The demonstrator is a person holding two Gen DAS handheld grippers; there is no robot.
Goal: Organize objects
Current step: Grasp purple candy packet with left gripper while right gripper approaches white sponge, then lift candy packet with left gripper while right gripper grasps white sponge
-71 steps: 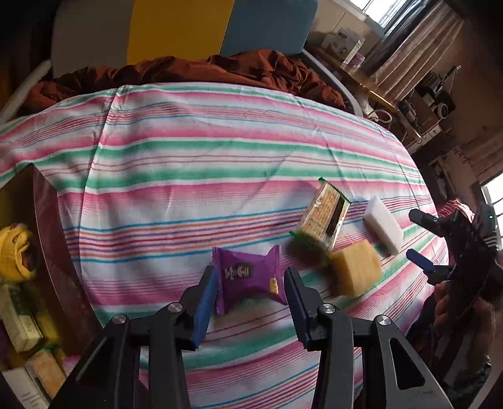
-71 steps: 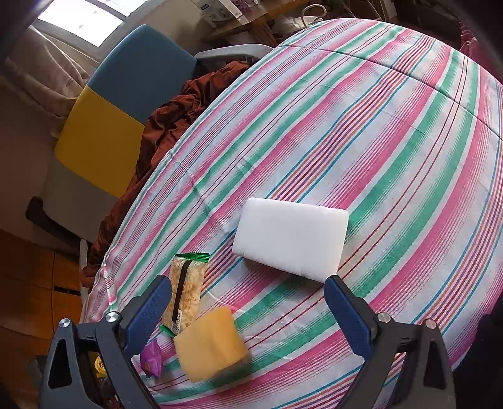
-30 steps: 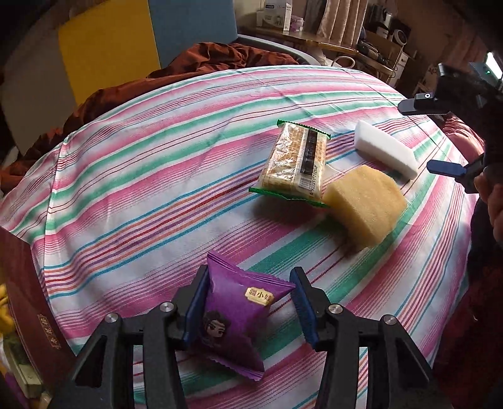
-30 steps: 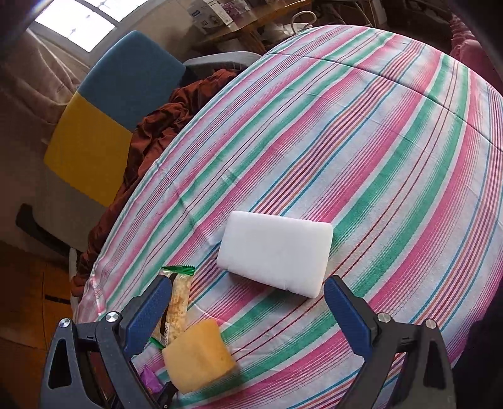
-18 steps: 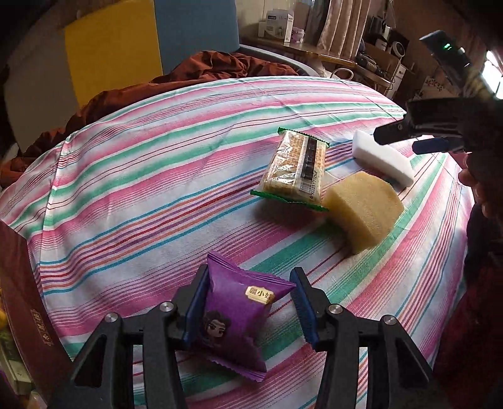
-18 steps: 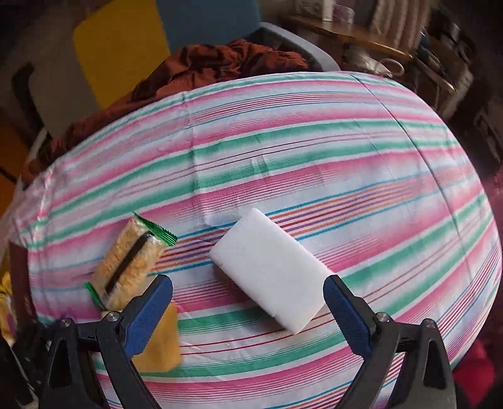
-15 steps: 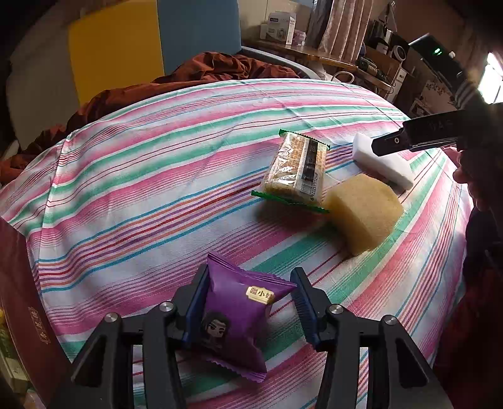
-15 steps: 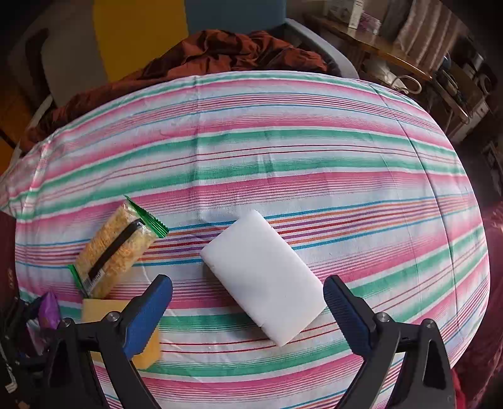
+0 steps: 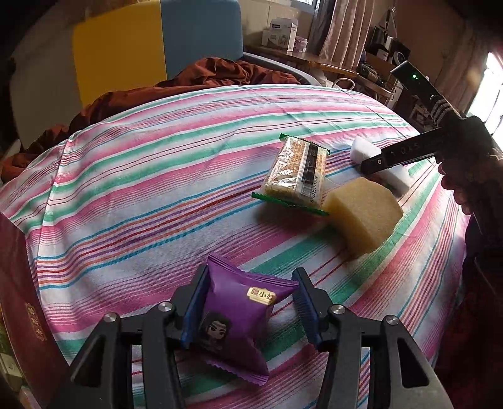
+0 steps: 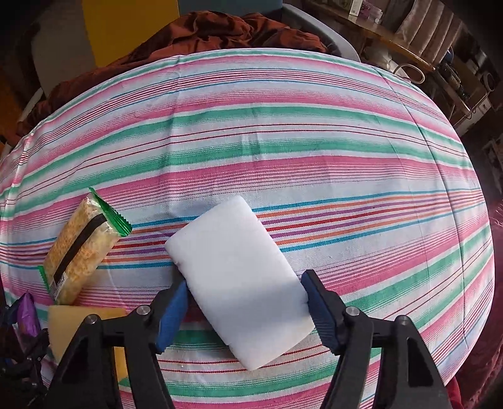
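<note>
My left gripper [image 9: 248,310] is clamped on the purple foil snack packet [image 9: 237,317], low centre of its frame. My right gripper [image 10: 243,310] has just been closing around the white rectangular foam block [image 10: 239,283] lying at a slant — both blue pads now touch its long sides. To the left lie the green-edged clear cracker pack [image 10: 78,251] and the yellow sponge block [image 10: 78,327]. The striped pink-and-green tablecloth [image 10: 314,151] is bare above — its far edge meets rust-brown fabric [image 10: 220,28].
</note>
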